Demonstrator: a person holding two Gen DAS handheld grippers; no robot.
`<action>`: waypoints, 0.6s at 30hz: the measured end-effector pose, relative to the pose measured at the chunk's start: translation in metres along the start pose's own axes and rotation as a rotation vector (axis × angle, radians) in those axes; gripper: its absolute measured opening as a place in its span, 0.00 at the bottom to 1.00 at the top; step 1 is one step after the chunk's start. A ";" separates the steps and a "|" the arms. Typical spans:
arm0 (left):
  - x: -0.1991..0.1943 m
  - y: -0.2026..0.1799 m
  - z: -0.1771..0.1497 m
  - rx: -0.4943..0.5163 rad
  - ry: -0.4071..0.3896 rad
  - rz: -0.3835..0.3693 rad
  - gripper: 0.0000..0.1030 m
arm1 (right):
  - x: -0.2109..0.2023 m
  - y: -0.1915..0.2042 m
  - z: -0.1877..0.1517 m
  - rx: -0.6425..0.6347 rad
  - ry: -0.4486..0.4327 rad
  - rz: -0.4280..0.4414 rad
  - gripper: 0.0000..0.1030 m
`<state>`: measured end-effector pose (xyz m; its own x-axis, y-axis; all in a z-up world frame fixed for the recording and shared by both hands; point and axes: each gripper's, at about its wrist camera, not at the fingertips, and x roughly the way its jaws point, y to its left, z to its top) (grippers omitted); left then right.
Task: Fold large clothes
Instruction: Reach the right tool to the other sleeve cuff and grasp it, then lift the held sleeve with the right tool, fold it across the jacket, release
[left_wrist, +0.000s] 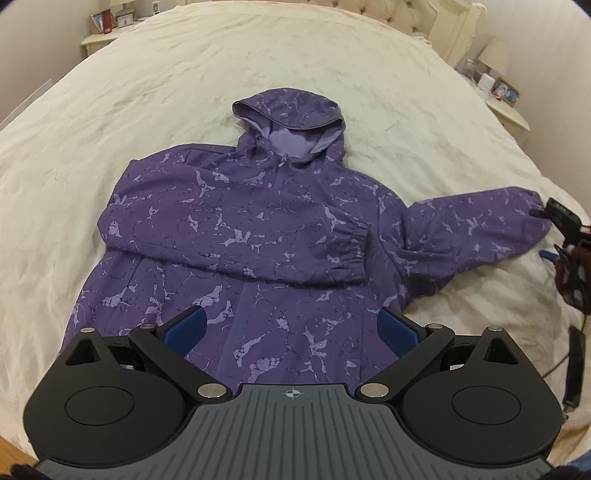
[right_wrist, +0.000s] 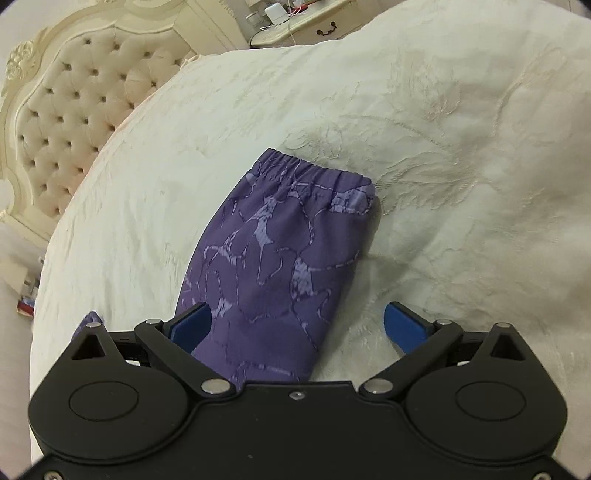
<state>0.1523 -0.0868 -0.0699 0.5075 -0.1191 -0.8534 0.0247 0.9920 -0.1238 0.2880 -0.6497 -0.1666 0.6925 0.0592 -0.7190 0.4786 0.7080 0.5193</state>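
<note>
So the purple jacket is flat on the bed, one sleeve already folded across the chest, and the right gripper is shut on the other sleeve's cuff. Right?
Not quite: the right gripper is open. The right wrist view shows its blue fingers spread, with the outstretched sleeve lying between them, ungripped. The rest holds: purple jacket flat on the bed, one sleeve folded across the chest.

A home bedroom: a cream bedspread (left_wrist: 258, 66) covers the bed; tufted headboard (right_wrist: 74, 110) behind; nightstands (left_wrist: 508, 114) with lamps flank it.

jacket hem (left_wrist: 236, 373): hidden behind the left gripper's body, lower frame
sleeve (right_wrist: 280, 258): near end covered by the right gripper's body
nightstand items (left_wrist: 110, 18): too small, upper left
</note>
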 end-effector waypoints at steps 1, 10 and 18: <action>0.000 -0.001 0.000 0.007 0.004 0.000 0.97 | 0.002 -0.001 -0.001 0.007 -0.005 0.005 1.00; 0.008 0.004 0.000 0.037 0.020 -0.011 0.97 | 0.002 0.005 0.001 -0.024 -0.019 0.013 0.22; 0.011 0.026 0.000 0.016 0.015 -0.054 0.97 | -0.054 0.037 -0.004 -0.088 -0.124 0.089 0.16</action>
<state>0.1582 -0.0619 -0.0822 0.4923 -0.1726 -0.8532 0.0654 0.9847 -0.1614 0.2666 -0.6233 -0.1106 0.7940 0.0414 -0.6066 0.3666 0.7633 0.5320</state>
